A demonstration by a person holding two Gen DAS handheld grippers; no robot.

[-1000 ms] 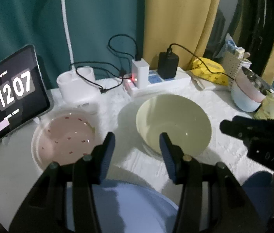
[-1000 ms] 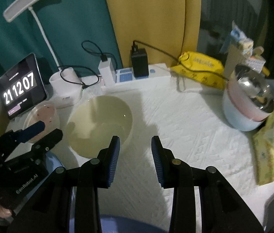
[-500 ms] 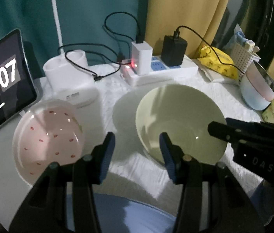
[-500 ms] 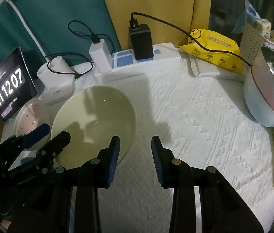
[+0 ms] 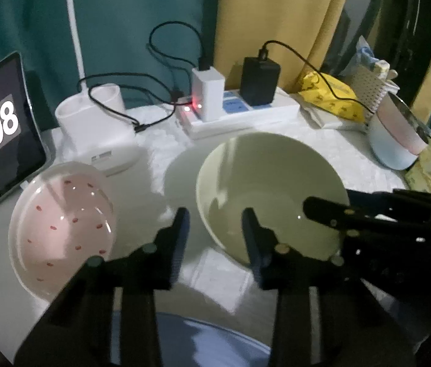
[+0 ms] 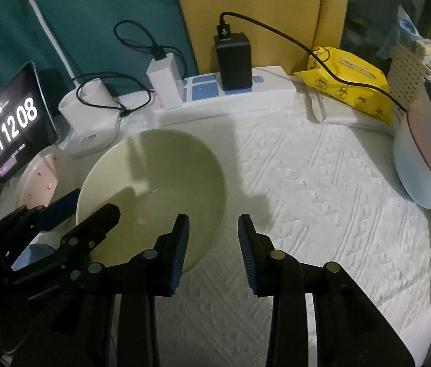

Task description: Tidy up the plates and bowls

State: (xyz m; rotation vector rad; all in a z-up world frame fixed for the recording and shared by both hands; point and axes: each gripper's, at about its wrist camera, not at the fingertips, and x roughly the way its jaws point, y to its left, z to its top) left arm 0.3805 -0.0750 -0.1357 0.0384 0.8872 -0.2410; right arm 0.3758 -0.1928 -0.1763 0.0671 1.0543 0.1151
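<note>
Green bowl stands in the middle of the left wrist view, on the white tabletop, and both tongs have come lower and closer to it than a second ago, so it fills more of each view. The left tongs have just been closing and now straddle its near left rim, but the pads do not seem to press on it, so I read them as still open. The right tongs are open too, with only one finger over the near right rim and nothing gripped. In my judgement a two-sided lift of this bowl is being prepared. The pink dotted dish lies at lower left, a blue dish at the bottom edge, and a blue and pink bowl at the right. The clock on the tablet at left changed from 21 12 07 to 21 12 08. The print on the yellow packet is too small to read.
</note>
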